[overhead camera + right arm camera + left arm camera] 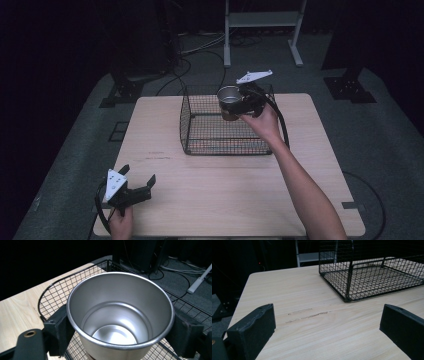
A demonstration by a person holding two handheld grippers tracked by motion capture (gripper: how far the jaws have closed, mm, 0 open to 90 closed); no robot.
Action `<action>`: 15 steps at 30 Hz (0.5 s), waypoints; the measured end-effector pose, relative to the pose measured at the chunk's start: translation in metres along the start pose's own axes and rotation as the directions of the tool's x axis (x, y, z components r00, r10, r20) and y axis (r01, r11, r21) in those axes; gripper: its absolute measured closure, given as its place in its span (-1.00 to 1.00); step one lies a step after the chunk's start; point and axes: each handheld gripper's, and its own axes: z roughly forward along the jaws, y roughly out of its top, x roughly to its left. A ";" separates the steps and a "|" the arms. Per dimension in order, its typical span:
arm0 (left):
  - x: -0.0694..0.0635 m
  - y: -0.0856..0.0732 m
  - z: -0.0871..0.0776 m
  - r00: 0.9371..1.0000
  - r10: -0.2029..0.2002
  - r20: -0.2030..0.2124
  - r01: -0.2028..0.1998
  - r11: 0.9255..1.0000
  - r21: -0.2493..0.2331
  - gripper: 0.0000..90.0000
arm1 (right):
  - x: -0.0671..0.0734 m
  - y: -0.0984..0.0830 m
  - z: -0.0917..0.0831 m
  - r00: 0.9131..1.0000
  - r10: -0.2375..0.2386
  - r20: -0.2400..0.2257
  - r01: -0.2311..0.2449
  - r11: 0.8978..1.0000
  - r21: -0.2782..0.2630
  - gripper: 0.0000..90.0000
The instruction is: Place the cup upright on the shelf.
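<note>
Worktop [225, 190] of pale wood grain takes up the middle of the room, with grey carpet around it and darkness beyond. Toward its far side sits a black wire basket [200, 135], open at the top, its mesh floor bare where it can be seen. Above the basket's far right corner the person's right hand [264, 122] holds the right claw [235, 105], and that claw grips a steel cup [229, 96] by its sides, one black jaw pressed against each flank. The cup is upright, mouth up, and in the right gripper view its shiny inside [117, 322] is empty; it hangs over the basket rather than resting in it. Down at the near left corner of the worktop the left hand [121, 222] holds the left claw [137, 177] low over the wood, jaws spread wide with nothing between them. A faint scuff mark [308, 315] streaks the wood between that claw and the basket.
</note>
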 end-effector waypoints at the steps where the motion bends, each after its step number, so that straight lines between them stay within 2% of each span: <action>1: 0.000 0.000 0.000 1.000 0.000 0.000 0.000 1.000 -0.001 -1.00 | -0.001 0.000 0.002 1.000 0.004 0.000 -0.004 1.000 -0.001 -0.61; 8: 0.001 0.000 0.000 1.000 -0.001 -0.002 0.001 1.000 0.003 -1.00 | -0.008 -0.002 0.015 1.000 0.011 0.000 -0.011 1.000 0.010 -0.61; 15: 0.002 0.000 -0.001 1.000 -0.005 -0.005 0.005 1.000 0.002 -1.00 | -0.017 -0.010 0.033 0.998 0.065 -0.021 -0.064 0.998 0.026 -0.61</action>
